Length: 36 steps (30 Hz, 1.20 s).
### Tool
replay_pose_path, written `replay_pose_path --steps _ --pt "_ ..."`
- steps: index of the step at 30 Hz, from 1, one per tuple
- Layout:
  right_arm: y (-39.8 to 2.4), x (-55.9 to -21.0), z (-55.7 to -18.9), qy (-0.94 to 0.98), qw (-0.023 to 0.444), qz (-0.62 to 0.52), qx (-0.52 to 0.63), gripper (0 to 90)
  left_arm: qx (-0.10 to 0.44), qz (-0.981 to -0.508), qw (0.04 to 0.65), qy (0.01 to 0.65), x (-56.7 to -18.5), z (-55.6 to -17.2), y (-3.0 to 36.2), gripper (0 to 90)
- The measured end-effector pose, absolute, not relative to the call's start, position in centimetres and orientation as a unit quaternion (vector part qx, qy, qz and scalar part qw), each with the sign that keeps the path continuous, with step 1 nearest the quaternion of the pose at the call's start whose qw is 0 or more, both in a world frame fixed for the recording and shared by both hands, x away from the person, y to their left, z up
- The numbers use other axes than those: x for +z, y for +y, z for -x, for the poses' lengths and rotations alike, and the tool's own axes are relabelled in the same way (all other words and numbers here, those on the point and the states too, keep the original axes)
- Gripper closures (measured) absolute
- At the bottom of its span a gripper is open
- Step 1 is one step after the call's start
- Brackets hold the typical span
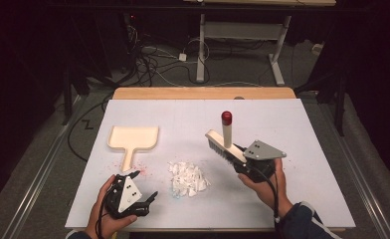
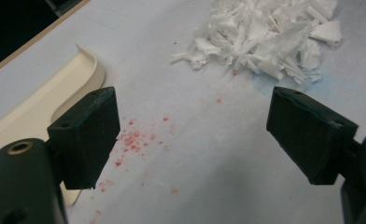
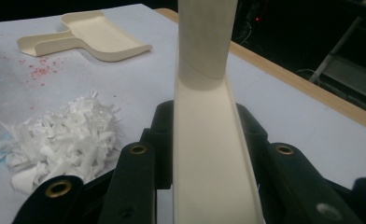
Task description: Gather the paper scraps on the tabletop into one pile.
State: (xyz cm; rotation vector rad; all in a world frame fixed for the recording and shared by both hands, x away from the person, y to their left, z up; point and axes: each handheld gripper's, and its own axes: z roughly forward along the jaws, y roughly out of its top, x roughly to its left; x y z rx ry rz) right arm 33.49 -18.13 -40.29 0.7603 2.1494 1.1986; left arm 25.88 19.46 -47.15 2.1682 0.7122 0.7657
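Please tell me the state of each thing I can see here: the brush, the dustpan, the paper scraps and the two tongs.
Brush: held off the table, handle upright.
Dustpan: lying flat on the table, empty, untouched.
Scraps: in one pile on the table, not swept up yet.
Left tongs: open, nothing between them.
Right tongs: shut on the brush.

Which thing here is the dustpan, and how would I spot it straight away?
Start at the white board covering the table and look to its left half. There lies the flat cream plastic dustpan, its short handle pointing toward the person. Unlike the pile of white paper scraps beside it, it is one smooth, rimmed tray shape.
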Motion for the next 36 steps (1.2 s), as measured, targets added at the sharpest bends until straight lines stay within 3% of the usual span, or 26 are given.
replay_pose_path --steps 8,11,24,36 --pt "-22.8 -39.4 -31.8 0.812 0.254 -0.275 0.448 68.1 0.296 -0.843 0.356 0.276 -47.2 -25.9 19.4 16.6" --pt "-24.3 -39.2 -31.1 0.818 0.216 -0.267 0.461 68.0 0.295 -0.843 0.355 0.276 -47.2 -25.9 19.3 16.6" --pt "-28.1 -40.2 -28.4 0.850 0.130 -0.244 0.449 68.0 0.292 -0.843 0.356 0.279 -47.2 -25.9 19.3 16.7" --pt "-29.9 -41.4 -31.3 0.837 0.075 -0.301 0.451 67.9 0.285 -0.848 0.352 0.276 -47.3 -26.1 19.1 16.7"
